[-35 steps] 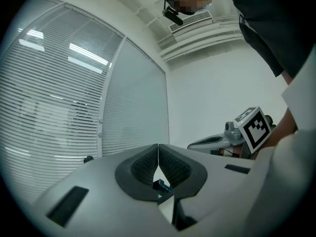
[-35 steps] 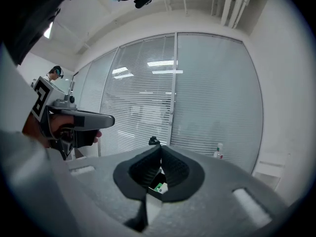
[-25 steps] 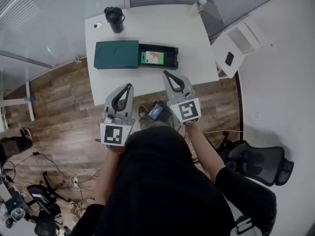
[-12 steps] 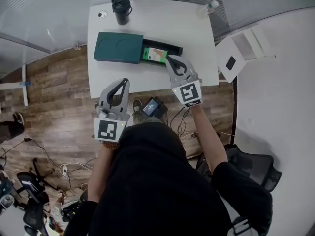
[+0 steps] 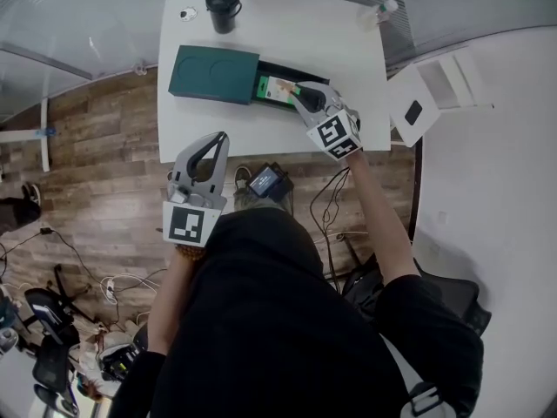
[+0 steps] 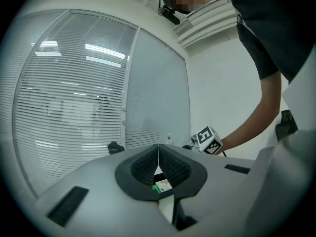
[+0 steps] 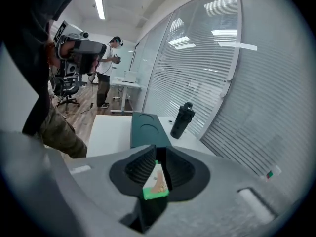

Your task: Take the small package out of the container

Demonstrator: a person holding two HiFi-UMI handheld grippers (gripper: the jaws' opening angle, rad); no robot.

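On the table (image 5: pixel 287 33) the small package (image 5: pixel 277 87) lies in the container (image 5: pixel 294 67) — cover (image 5: pixel 213 74) just left, flask (image 5: pixel 222 7) behind.

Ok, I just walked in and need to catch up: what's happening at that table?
A person stands at the white table with a gripper in each hand. The right gripper reaches to the open end of the dark green container. Its jaws have just opened a little, and the small package shows in the gap between them, apparently not yet pinched. The left gripper hangs back at the table's near edge, jaws together and empty.
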